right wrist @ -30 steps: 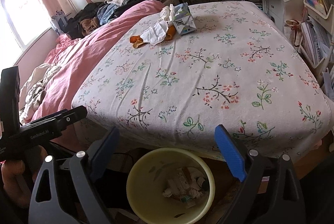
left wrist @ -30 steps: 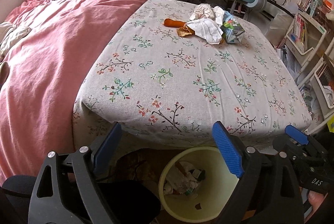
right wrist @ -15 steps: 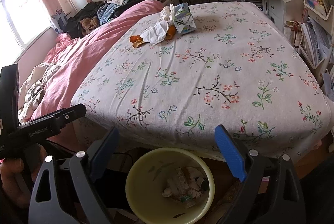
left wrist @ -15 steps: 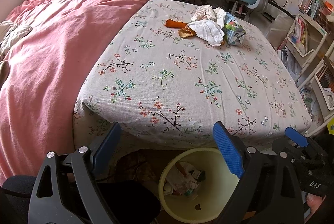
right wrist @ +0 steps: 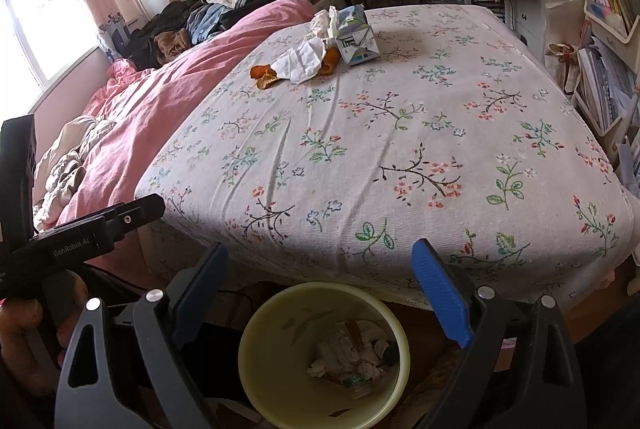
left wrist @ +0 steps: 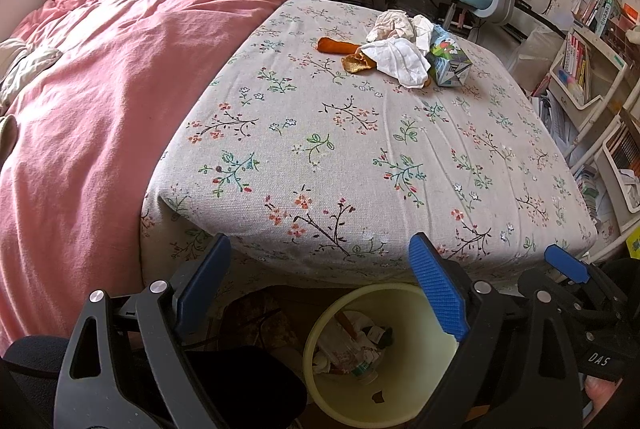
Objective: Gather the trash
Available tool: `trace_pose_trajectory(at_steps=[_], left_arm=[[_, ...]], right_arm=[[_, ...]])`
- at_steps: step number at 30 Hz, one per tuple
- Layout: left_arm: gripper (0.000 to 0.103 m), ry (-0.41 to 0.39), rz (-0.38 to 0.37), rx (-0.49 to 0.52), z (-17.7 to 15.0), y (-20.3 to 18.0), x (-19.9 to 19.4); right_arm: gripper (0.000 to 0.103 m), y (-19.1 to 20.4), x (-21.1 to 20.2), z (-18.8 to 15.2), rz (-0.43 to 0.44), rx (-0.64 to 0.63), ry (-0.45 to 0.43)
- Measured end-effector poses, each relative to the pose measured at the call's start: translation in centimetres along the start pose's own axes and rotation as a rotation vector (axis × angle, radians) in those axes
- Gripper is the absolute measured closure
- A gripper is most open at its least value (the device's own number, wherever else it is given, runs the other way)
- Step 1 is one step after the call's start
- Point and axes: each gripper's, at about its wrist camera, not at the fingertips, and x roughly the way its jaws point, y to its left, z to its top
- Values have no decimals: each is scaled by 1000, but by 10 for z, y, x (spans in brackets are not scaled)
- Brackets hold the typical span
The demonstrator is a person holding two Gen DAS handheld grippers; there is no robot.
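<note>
Carton [left wrist: 448, 63] lying sideways by tissues [left wrist: 400, 59], both claws spread empty

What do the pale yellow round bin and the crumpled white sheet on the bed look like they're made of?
Pale yellow round bin: probably plastic, with smooth, evenly coloured, faintly glossy walls. Crumpled white sheet: likely tissue or paper napkin, thin and matte with soft creases.

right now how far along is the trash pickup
Partly done. The yellow bin at the foot of the bed already holds crumpled paper and a bottle. Nothing is in hand: the left hand-held gripper and the right hand-held gripper are both open and empty above the bin. Left on the floral sheet: white tissues, orange peels and a carton, clustered at the far end.
</note>
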Motion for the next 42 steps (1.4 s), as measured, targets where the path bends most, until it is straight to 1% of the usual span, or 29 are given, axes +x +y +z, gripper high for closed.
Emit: trace_pose_trajectory(at_steps=[17, 21, 24, 27, 32, 35, 38, 42], left_arm=[[16, 0, -6, -7, 1, 1, 1], [16, -1, -8, -53, 10, 11, 3], [16, -9, -4, -107, 17, 21, 4], [16, -7, 1, -121, 25, 23, 8], [16, -8, 10, -89, 46, 18, 16], [16, -2, 25, -79, 61, 19, 23], [16, -3, 39, -79, 77, 25, 29], [16, 0, 45, -113, 96, 37, 37]], right_arm=[[14, 3, -2, 1, -4, -13, -11], [14, 11, -7, 8, 11, -43, -34], [14, 15, -8, 15, 26, -61, -52], [14, 19, -4, 27, 44, -81, -59], [14, 23, 11, 54, 85, -96, -59], [18, 28, 23, 73, 126, -101, -59], [22, 34, 38, 90, 149, -119, -56], [23, 46, 62, 118, 148, -150, -65]])
